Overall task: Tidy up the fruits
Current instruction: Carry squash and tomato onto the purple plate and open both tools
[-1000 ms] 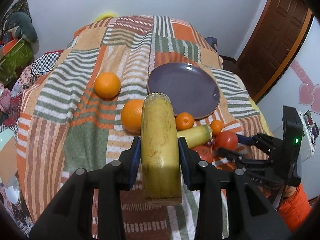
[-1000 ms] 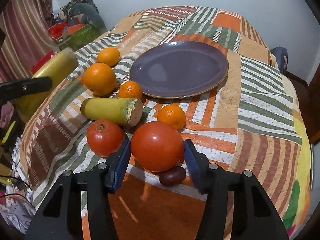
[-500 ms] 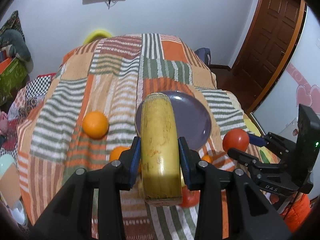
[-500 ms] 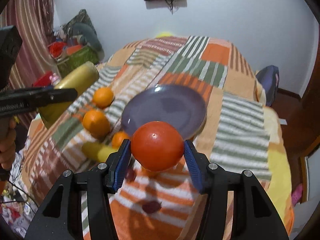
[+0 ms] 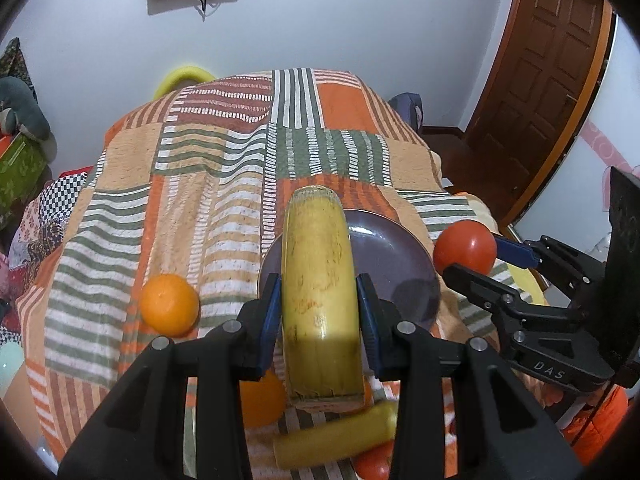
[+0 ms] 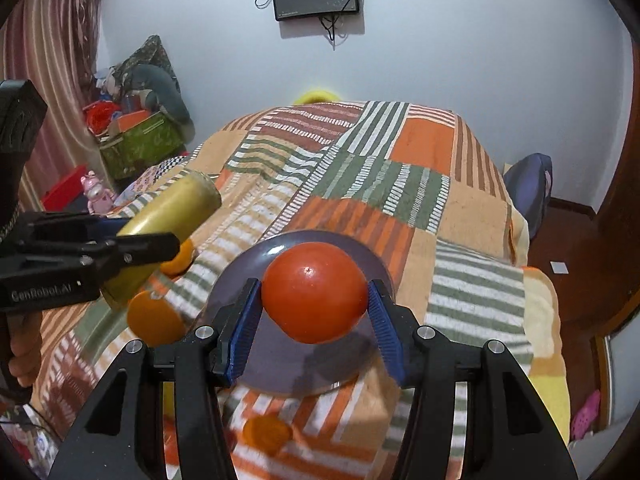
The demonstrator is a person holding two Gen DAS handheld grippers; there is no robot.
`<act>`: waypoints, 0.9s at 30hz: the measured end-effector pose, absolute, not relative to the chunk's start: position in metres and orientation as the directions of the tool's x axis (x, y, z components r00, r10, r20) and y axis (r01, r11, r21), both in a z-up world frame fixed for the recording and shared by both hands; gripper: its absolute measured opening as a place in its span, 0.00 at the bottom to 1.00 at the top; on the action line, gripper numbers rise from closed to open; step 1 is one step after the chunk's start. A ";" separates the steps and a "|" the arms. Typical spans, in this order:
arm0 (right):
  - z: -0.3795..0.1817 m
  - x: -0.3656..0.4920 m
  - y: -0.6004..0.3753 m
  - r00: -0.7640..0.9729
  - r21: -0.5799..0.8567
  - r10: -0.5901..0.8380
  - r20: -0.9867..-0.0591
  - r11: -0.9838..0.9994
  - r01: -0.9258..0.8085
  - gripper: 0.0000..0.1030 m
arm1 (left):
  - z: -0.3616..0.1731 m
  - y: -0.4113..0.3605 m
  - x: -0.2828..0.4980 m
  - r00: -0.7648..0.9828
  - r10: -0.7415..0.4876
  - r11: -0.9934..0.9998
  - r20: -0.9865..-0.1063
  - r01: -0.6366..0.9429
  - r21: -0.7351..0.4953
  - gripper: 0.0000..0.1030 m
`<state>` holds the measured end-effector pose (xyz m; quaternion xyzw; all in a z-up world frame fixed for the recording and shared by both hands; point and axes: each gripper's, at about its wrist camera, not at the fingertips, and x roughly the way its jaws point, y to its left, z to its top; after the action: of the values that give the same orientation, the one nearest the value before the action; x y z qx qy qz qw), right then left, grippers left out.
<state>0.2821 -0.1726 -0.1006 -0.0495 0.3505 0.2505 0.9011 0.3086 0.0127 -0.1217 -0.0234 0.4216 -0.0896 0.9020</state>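
The left gripper (image 5: 318, 312) is clamped on a yellow banana piece (image 5: 318, 292), its long axis running straight ahead along the fingers, raised above the purple plate's (image 5: 404, 264) near-left rim. The right gripper (image 6: 314, 314) is closed on a red tomato (image 6: 315, 291), held over the plate's middle. One orange (image 5: 169, 309) lies left of the plate.

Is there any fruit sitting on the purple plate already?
No, the purple plate has nothing lying on it; the tomato is held above it in the right gripper.
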 end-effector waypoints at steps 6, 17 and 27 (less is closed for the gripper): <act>-0.114 0.304 -0.158 0.614 0.071 0.403 -0.678 0.868 -0.491 0.49 | -0.141 0.013 0.339 0.601 -0.170 0.985 -0.781 0.124 -0.119 0.35; -0.139 0.340 -0.143 0.567 0.048 0.360 -0.741 0.870 -0.490 0.49 | -0.185 0.007 0.379 0.511 -0.137 0.990 -0.849 0.109 -0.093 0.35; -0.157 0.355 -0.141 0.530 0.035 0.340 -0.777 0.863 -0.504 0.49 | -0.207 0.007 0.395 0.449 -0.133 0.990 -0.883 0.099 -0.099 0.35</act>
<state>0.3548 -0.1413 -0.1568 -0.0972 0.4198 0.2428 0.8691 0.3947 0.0071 -0.2067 -0.0163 0.5202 -0.0684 0.8511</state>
